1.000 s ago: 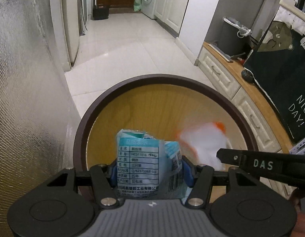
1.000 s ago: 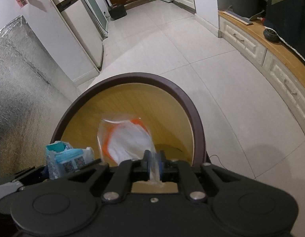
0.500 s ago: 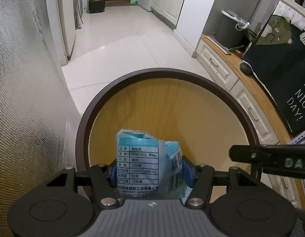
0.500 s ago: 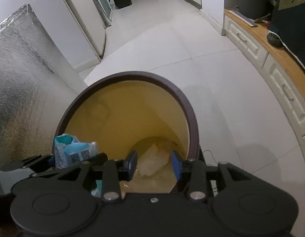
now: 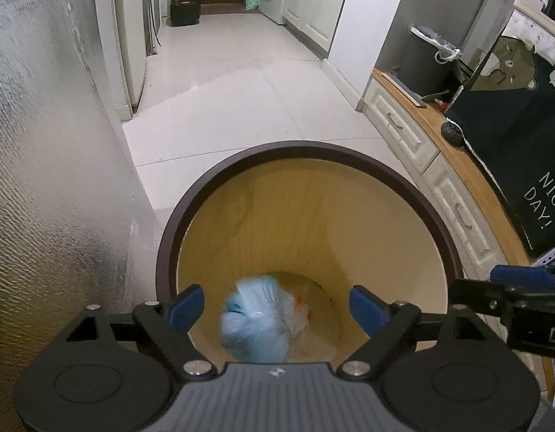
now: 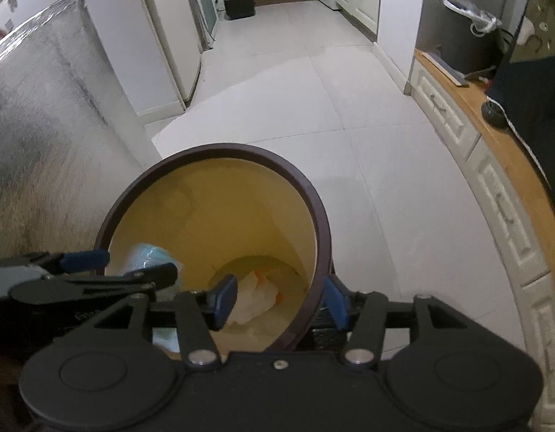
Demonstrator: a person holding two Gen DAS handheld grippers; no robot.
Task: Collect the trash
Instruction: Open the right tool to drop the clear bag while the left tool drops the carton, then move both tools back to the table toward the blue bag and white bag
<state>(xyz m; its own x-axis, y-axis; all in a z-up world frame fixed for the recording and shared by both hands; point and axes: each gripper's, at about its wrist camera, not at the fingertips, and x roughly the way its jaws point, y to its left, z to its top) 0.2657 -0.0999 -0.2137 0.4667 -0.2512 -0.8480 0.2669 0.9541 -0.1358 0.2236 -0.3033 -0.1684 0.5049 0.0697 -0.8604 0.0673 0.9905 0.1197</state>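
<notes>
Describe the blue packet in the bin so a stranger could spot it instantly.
Find the round bin with the dark brown rim and yellow inside, on the pale tiled floor. The blurred light blue packet sits inside it, below the left gripper, whose jaws are opening. Unlike the white and orange wrapper at the bottom, it is blue.

Left gripper [image 5: 275, 304]: jaws opening wide, no longer clamping the blue packet [image 5: 254, 320], which is dropping blurred into the bin [image 5: 306, 151], pads clear of it. Right gripper [image 6: 279, 297]: jaws opening too, nothing between them now; the white-orange wrapper [image 6: 255, 297] it was pinching 1 s ago is lying at bin bottom. Right gripper is also sitting higher over the rim vs. earlier.
</notes>
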